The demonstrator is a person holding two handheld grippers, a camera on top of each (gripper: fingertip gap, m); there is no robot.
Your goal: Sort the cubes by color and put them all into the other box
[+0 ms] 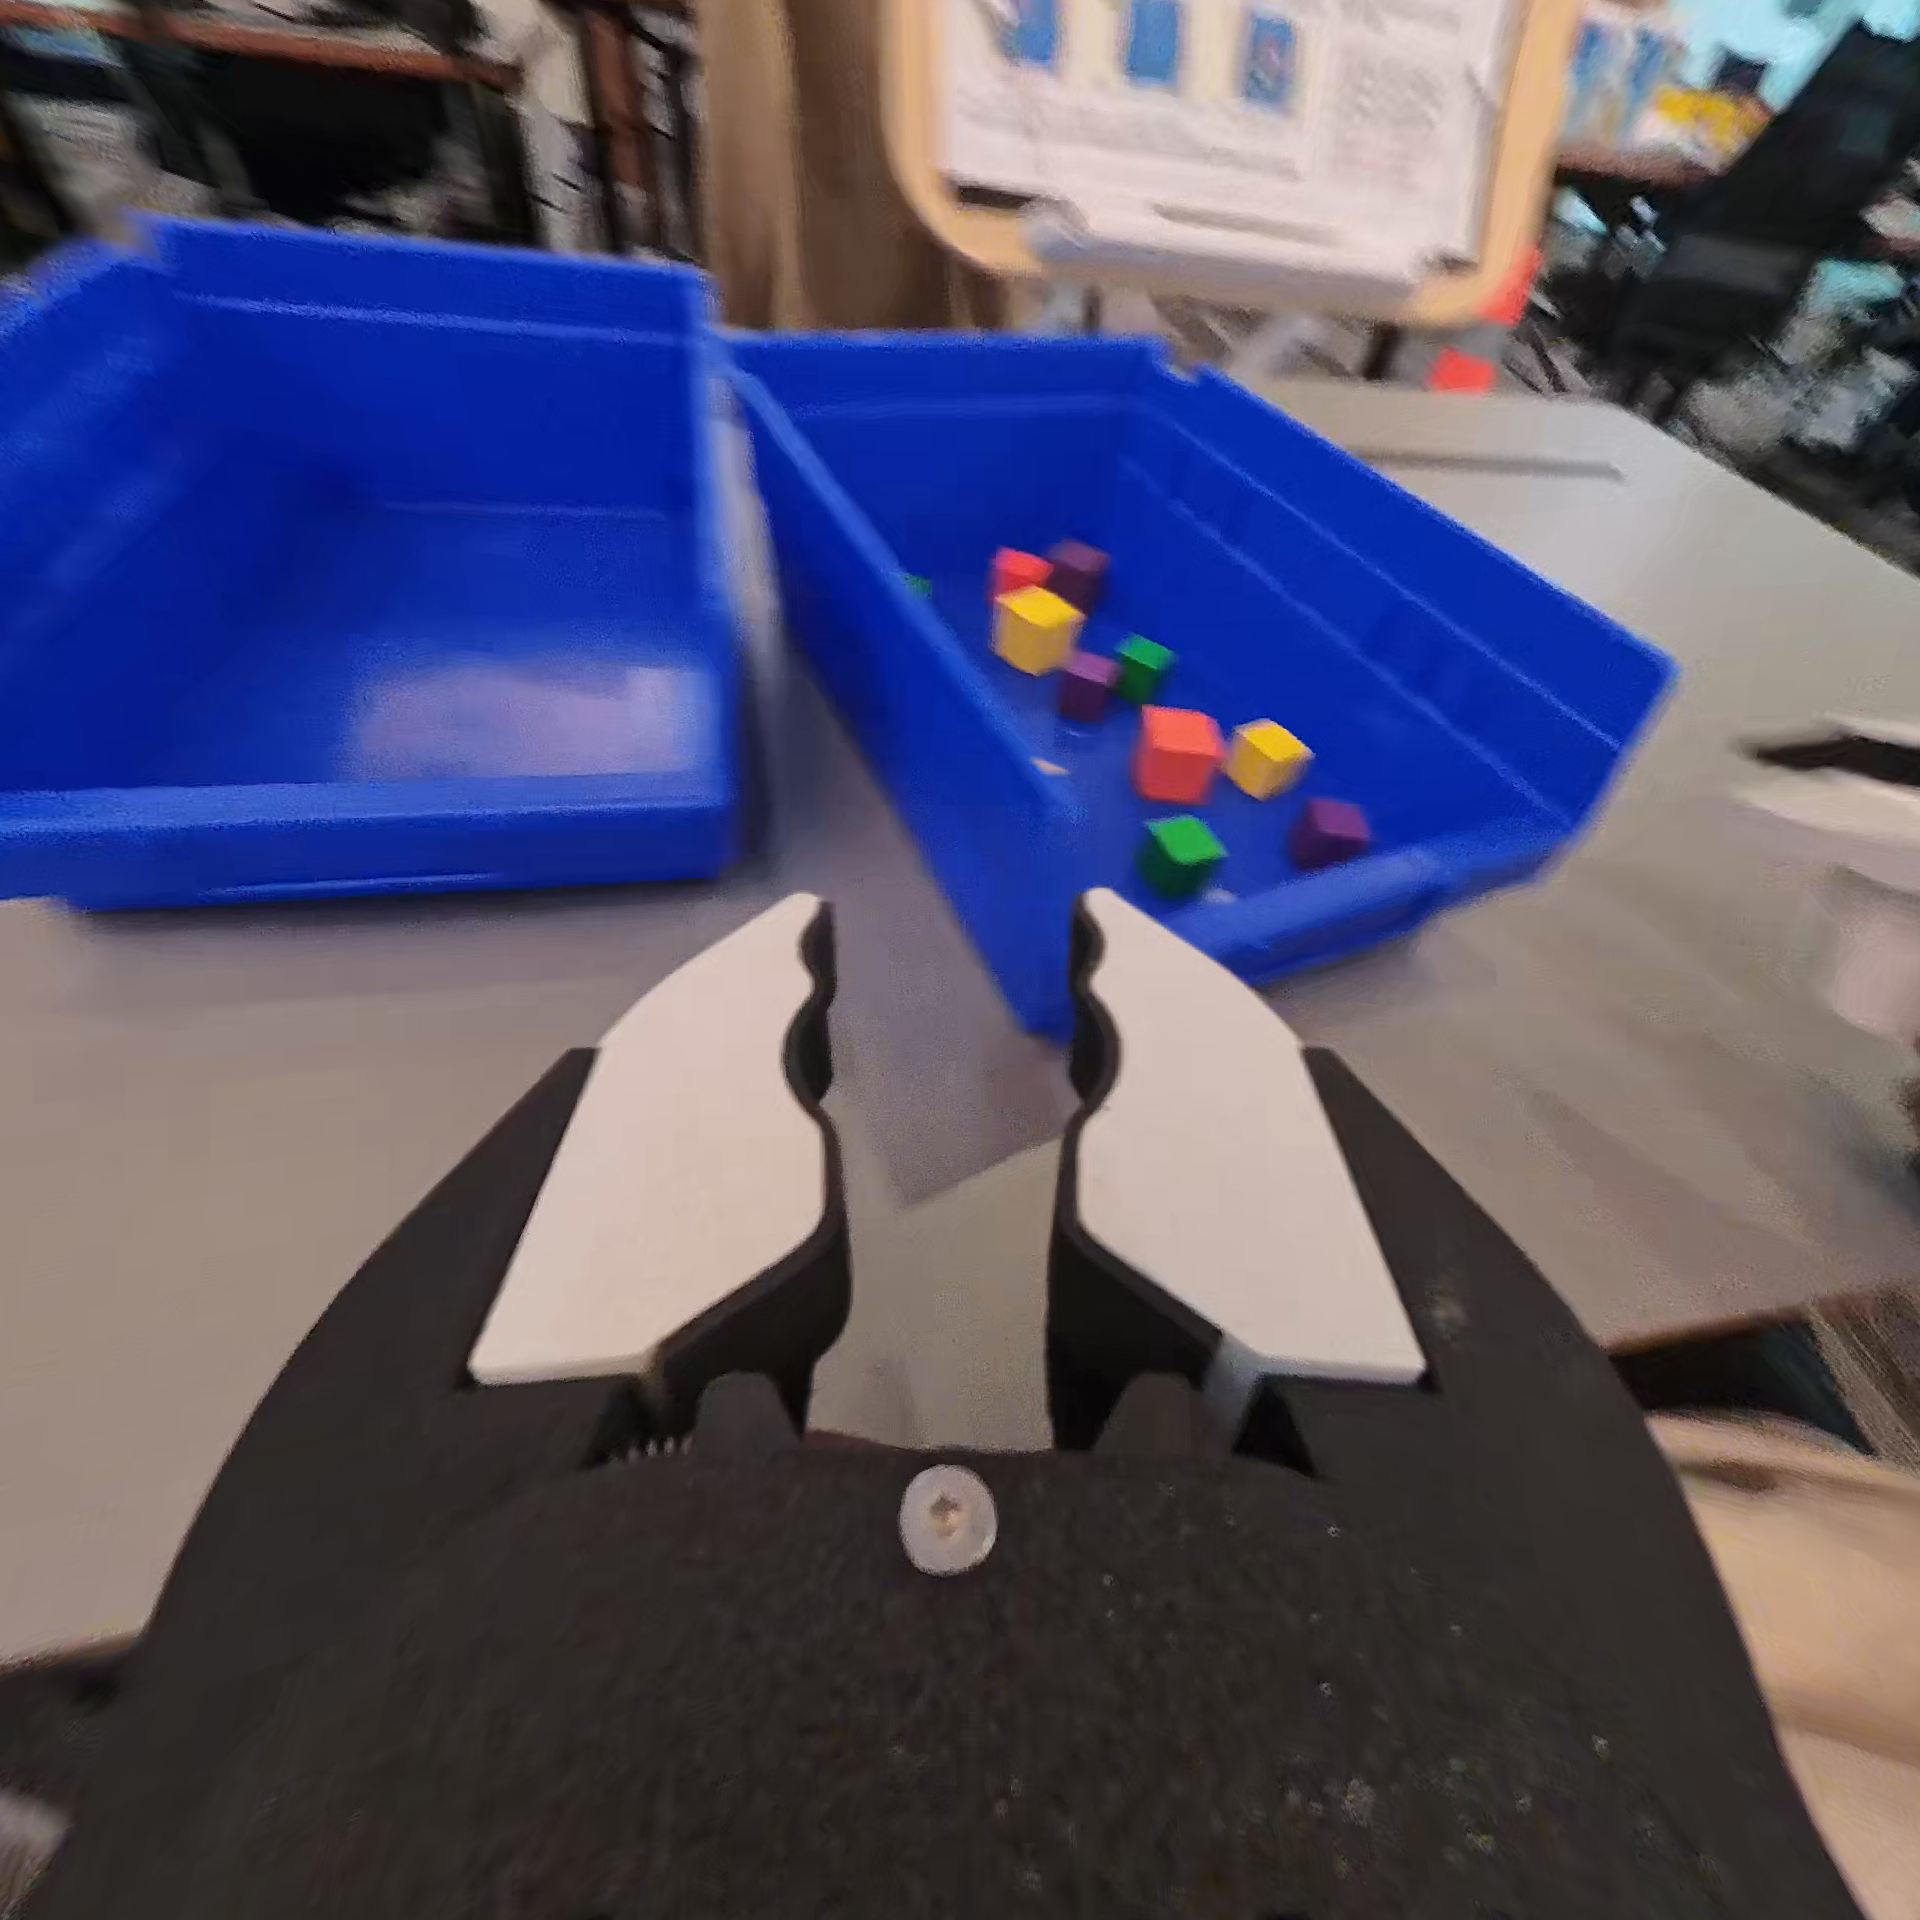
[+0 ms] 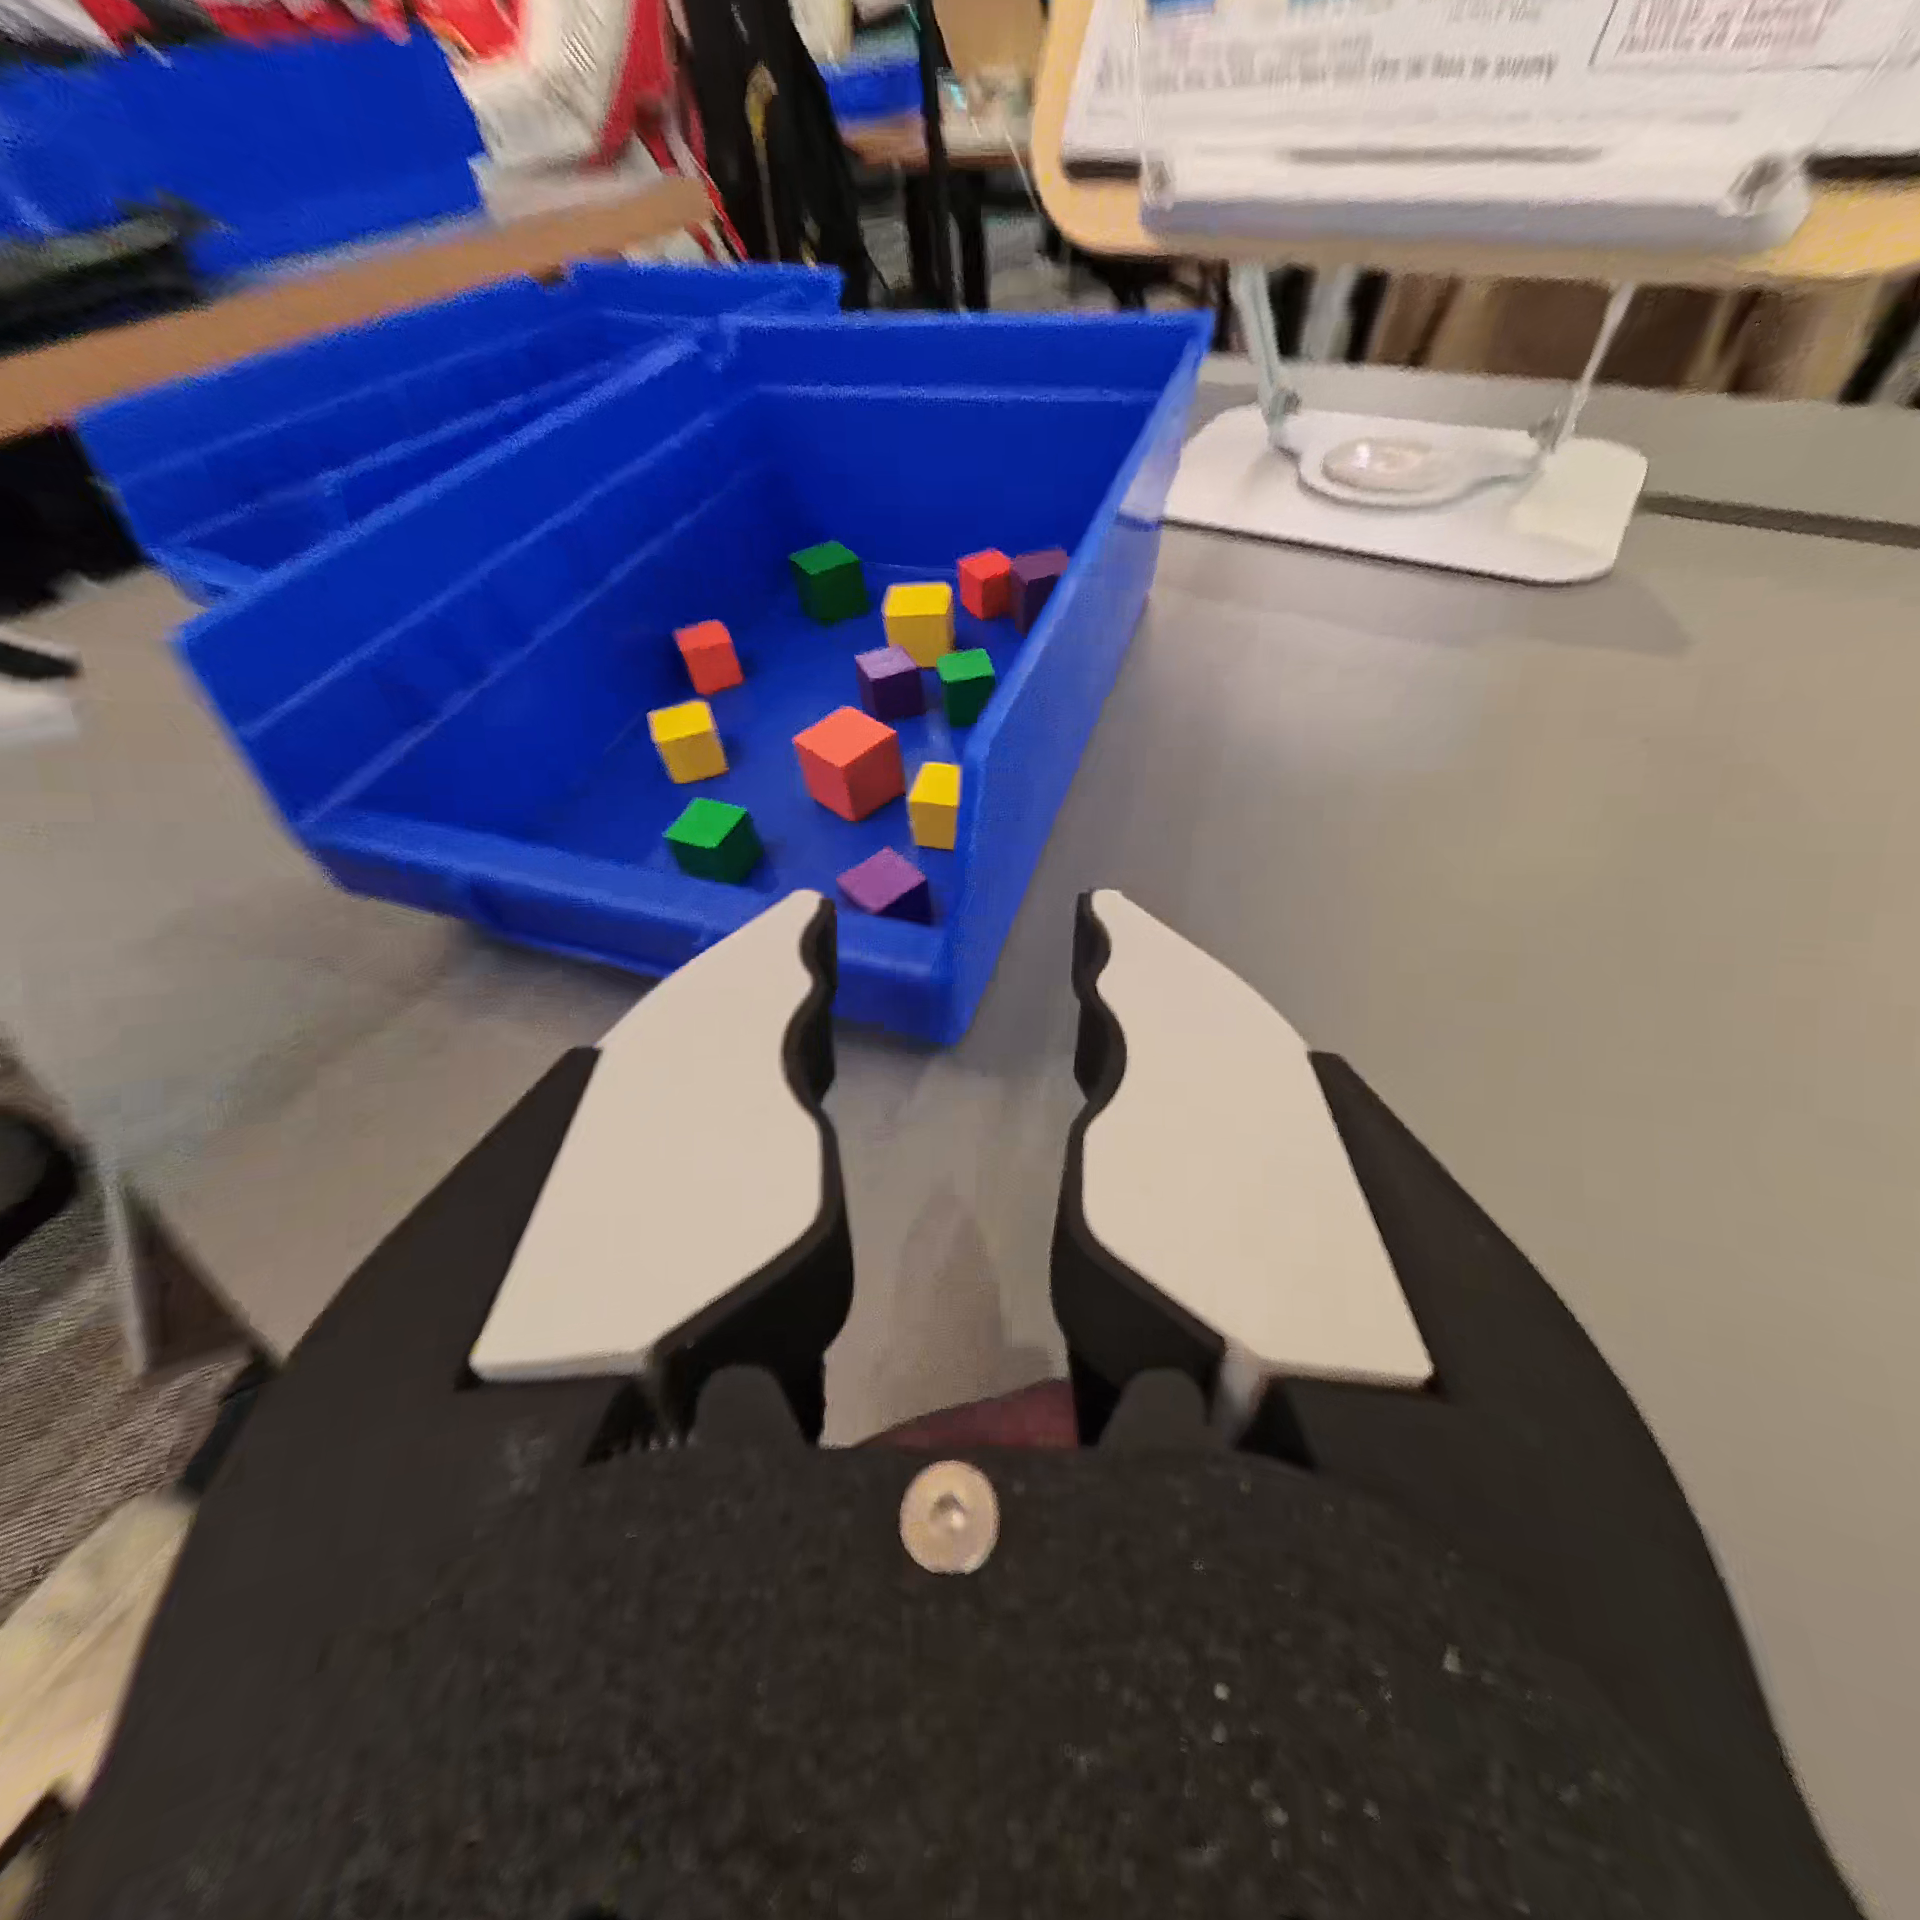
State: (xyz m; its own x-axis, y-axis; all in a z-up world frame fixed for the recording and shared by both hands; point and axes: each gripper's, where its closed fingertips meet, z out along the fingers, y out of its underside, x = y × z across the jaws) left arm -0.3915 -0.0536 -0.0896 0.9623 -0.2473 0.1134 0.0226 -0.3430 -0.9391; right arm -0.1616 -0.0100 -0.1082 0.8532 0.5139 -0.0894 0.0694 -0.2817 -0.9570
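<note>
Both tools, left (image 1: 951,935) and right (image 2: 954,935), are held with jaws apart and nothing between them, above the grey bench (image 2: 1455,831). Just beyond, the cubes (image 2: 847,762) lie scattered in the right box (image 2: 966,966): red, yellow, green, purple. They are judged light, rigid and smooth-faced, best gripped across two flat opposite sides. Beside it, the left box (image 1: 364,842) is seen empty.
</note>
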